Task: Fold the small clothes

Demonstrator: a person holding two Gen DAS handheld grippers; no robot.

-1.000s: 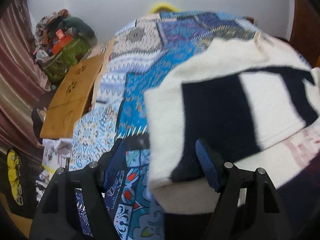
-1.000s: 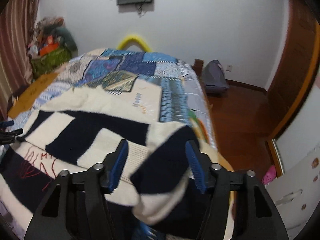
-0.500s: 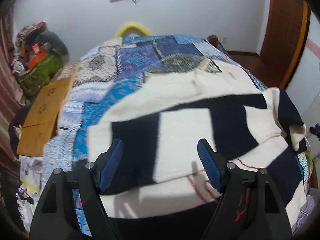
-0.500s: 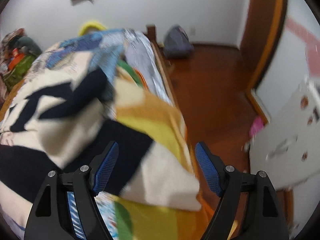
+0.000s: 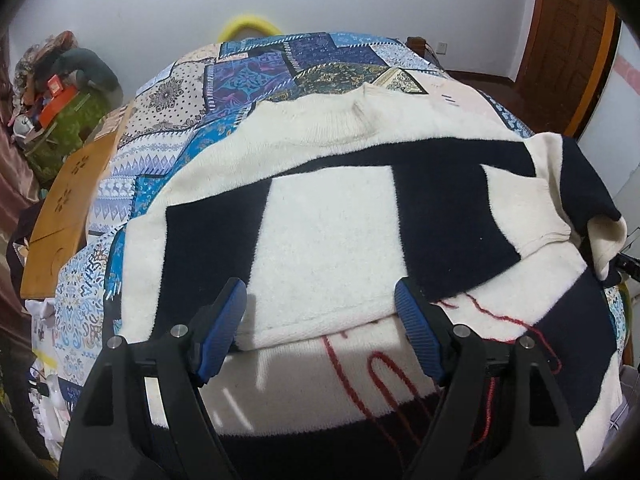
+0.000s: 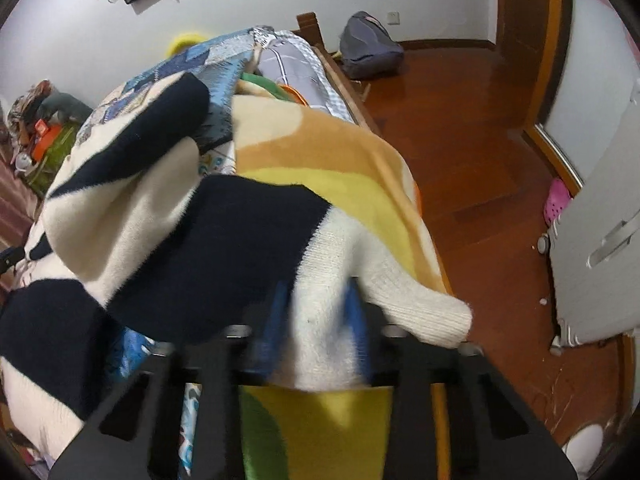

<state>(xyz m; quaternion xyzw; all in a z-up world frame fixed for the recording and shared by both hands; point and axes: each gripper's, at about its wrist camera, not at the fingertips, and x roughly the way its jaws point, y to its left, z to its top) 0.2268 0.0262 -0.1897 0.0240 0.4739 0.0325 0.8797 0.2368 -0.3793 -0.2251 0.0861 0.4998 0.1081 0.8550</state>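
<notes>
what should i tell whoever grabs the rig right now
Left tool: open, holding nothing, over the sweater spread on the bed.
Right tool: shut on the sleeve at the bed's right edge.
Done: left side looks folded in.
Left: bring the sleeve in over the body, then probably fold the sweater up.

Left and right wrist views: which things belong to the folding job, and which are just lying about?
Job:
sweater
sleeve, clamped by right gripper
left gripper, open

Lying about:
patchwork quilt
wooden board
backpack
pink shoe
</notes>
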